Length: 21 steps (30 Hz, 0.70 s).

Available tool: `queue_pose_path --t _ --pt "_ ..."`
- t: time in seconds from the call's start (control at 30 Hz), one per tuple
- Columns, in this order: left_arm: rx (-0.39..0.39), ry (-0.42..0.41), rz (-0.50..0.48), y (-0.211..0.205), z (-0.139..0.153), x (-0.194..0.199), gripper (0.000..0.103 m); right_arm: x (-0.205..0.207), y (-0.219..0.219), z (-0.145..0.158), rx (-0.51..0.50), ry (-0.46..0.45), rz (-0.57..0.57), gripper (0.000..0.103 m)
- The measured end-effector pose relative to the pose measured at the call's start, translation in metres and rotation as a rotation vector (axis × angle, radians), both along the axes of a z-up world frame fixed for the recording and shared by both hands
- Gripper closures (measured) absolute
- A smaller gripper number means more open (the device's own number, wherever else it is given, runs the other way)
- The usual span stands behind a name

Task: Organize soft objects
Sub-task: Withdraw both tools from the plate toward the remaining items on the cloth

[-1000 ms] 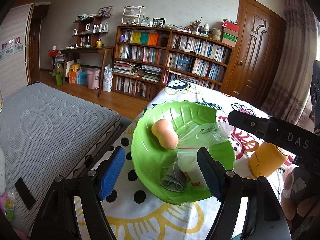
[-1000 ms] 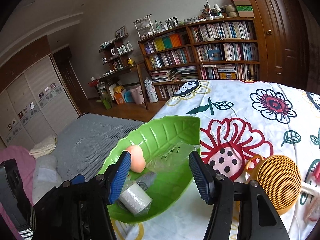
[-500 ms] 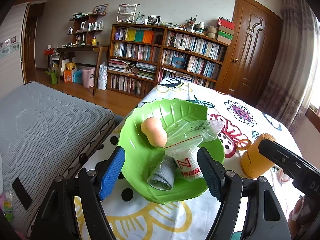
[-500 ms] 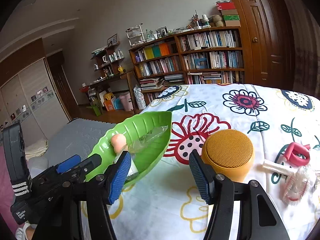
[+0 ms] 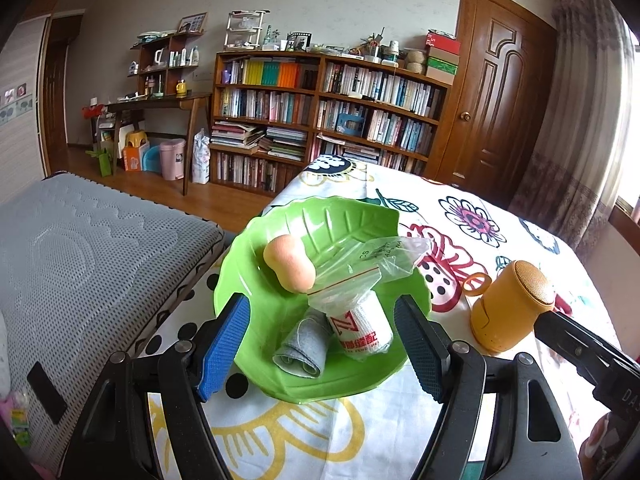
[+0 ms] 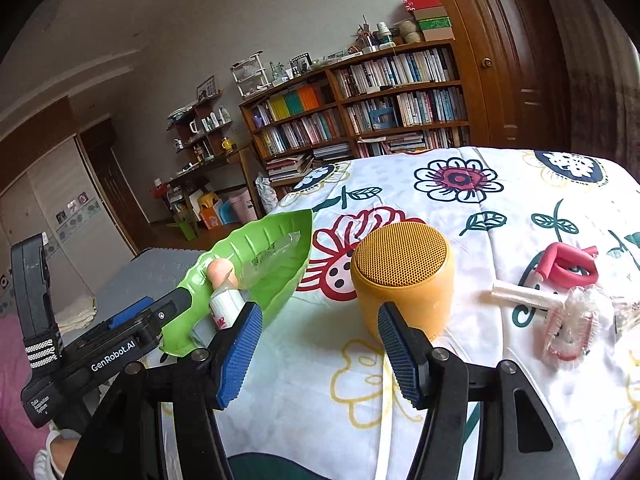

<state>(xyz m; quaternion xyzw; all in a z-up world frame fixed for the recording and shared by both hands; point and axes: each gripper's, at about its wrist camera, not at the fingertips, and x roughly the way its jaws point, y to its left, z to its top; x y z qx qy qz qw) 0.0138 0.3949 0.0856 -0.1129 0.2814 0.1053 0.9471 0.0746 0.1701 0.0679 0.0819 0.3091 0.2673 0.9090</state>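
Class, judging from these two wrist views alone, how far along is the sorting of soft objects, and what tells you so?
Done: the green leaf tray already holds a peach sponge, a rolled grey cloth and a bagged white roll.

In hand: nothing; the left gripper and right gripper are both open and empty.

Left: a red foam piece, a white stick and a clear-wrapped item lie on the tablecloth beyond the yellow speaker.

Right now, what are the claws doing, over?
Left claw open before green leaf dish. Right claw open, empty, facing yellow speaker. Sponge, bandage roll, grey cloth in dish.
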Motion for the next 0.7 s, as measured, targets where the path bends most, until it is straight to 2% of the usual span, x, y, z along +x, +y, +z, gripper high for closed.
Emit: queue_pose_path --t 0.7 --pt "0.062 -0.026 -0.080 -0.041 0.019 0.008 0.027 -0.016 -0.062 -0.023 0.008 0.062 -0.116 0.038"
